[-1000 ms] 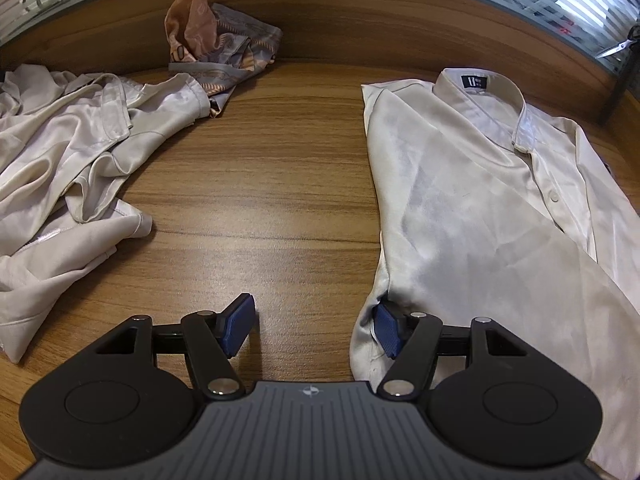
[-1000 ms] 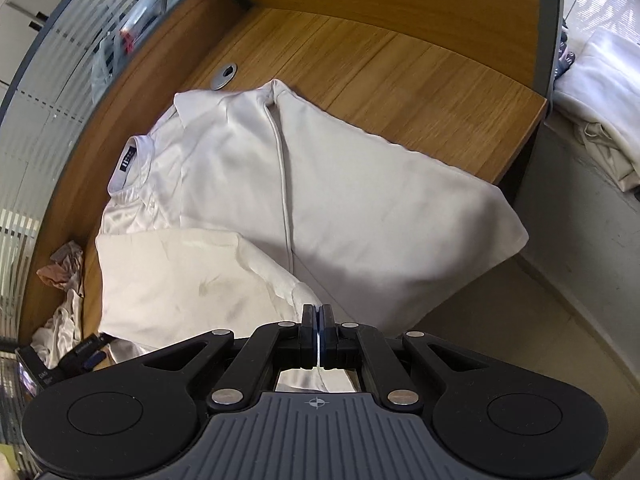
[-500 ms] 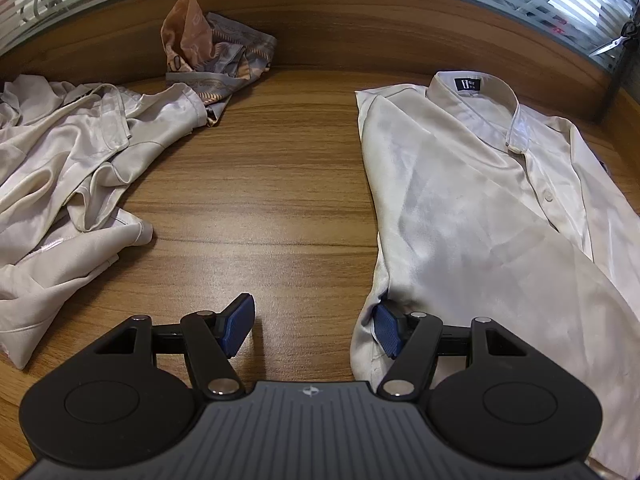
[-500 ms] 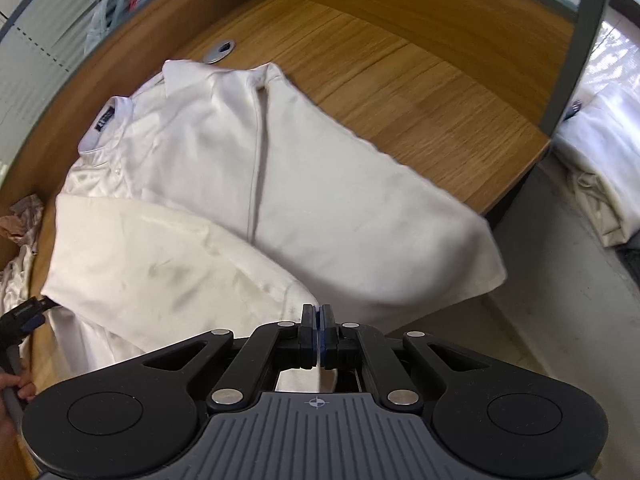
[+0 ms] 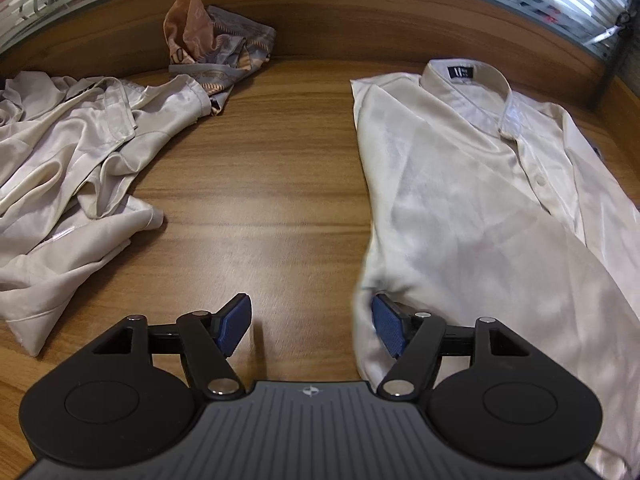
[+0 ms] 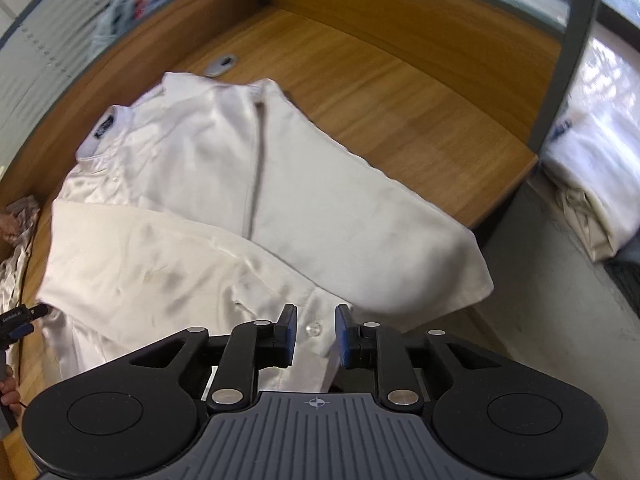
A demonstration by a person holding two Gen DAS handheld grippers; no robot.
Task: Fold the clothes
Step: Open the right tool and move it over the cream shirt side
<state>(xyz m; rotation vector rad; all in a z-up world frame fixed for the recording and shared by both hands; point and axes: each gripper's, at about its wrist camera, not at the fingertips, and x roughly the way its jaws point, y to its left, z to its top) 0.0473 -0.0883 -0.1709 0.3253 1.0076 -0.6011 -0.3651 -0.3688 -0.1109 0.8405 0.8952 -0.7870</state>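
Two tongs, left [image 5: 312, 326] and right [image 6: 316, 334], gape over one shirt [image 6: 248, 216].

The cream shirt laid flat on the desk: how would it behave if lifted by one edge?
The shirt would probably hang limp, since its hem already droops over the desk edge. Its satin sheen suggests it may slide easily. It looks light for its size.

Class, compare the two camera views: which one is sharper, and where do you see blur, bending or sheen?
Left wrist view: sharp; the wooden table edge bows from fisheye distortion; soft sheen on the cream satin collared shirt. Right wrist view: motion blur smears that shirt and the background, while the right gripper stays crisp.
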